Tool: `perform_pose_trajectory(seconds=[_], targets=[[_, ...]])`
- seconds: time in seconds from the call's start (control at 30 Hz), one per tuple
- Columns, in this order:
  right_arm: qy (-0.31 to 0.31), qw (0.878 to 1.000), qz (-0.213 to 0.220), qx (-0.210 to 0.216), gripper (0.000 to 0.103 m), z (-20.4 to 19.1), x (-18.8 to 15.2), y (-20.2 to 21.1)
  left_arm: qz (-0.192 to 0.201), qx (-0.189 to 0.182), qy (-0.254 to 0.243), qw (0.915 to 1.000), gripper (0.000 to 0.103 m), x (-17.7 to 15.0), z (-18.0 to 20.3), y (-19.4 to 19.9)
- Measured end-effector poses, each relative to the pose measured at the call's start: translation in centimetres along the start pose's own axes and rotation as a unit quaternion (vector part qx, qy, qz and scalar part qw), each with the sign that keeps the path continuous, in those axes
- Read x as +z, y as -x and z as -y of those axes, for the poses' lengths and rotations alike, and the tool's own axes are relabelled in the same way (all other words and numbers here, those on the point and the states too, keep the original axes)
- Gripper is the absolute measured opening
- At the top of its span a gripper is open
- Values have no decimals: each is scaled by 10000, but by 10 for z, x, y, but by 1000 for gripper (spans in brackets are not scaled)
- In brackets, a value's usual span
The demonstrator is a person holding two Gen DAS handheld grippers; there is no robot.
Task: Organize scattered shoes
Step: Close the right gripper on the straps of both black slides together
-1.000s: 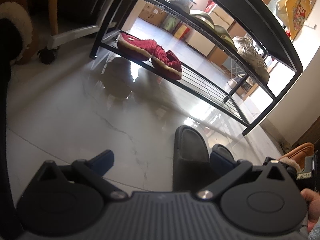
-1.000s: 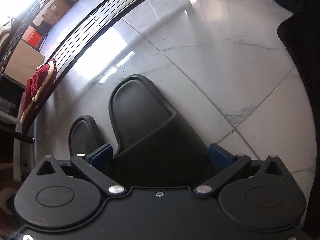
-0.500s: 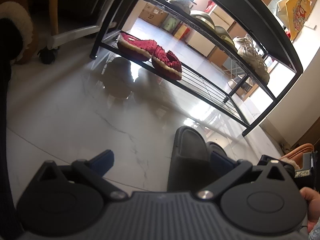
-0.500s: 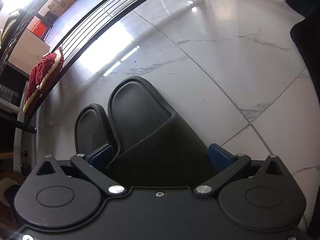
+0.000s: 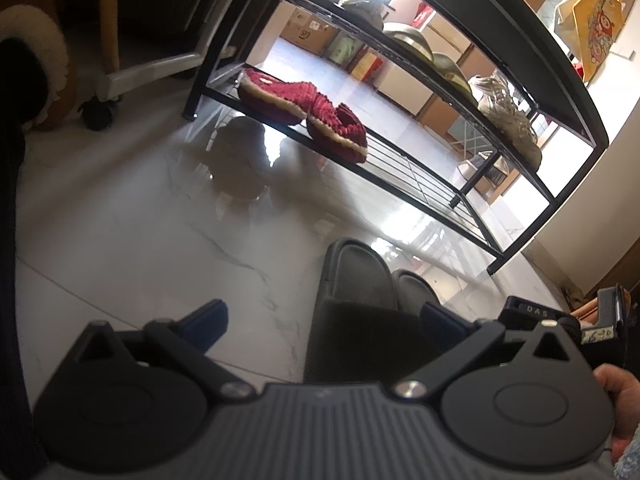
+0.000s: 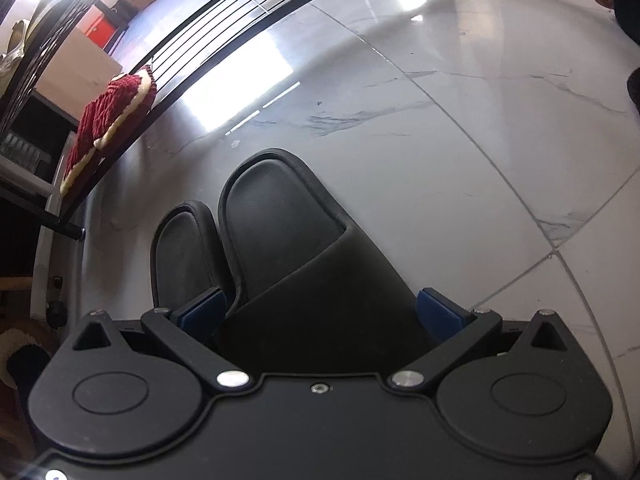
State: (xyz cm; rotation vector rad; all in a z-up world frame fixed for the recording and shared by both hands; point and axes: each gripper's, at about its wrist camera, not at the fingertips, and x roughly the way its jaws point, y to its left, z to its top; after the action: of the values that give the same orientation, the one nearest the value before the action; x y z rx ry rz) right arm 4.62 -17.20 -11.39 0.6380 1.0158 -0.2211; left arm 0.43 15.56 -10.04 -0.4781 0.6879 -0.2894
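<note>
Left wrist view: the left gripper is hanging over the floor with its jaws spread wide and gripping nothing. Two black slides are lying side by side; the near slide is sitting inside the gap toward the right finger, and the far slide is showing just past that finger. The left finger is standing over bare tile. Ahead of the jaws the rack is holding red slippers on its low shelf. The risk here, as I judge it: closing from this offset would be pushing the slide sideways into its partner rather than pinching it.

Right wrist view: the right gripper is straddling the strap of the wide slide, jaws apart, one blue pad on either side; whether the pads are touching the strap I cannot tell. The second slide is lying just beside it, outside the left pad. That pad is sitting in the narrow seam between the two shoes, so clamping could be catching both edges or nudging the neighbour askew. The strap looks soft and may be folding under pressure, letting the shoe slip and drop short of the rack's shelf.
</note>
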Motion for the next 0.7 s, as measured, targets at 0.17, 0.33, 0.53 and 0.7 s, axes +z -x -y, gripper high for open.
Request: perform_pose_trajectory(seconds=[0.17,0.33,0.53,0.7], targets=[[636,9978,153,-87,103,-16,14,14,7,-18,78,10000,102,1,0,0],[1734,9846,-121,-179,101,-58,27,19,51,30,-25,10000,102,1,2,0],[2261,9657,-1200,-437,91,-103,35,-5,210,387,-452,9980,102,0,10,3],[2514,9518,-1607,-712,77,-126,35,-22,296,667,-694,9949,103,0,13,3]])
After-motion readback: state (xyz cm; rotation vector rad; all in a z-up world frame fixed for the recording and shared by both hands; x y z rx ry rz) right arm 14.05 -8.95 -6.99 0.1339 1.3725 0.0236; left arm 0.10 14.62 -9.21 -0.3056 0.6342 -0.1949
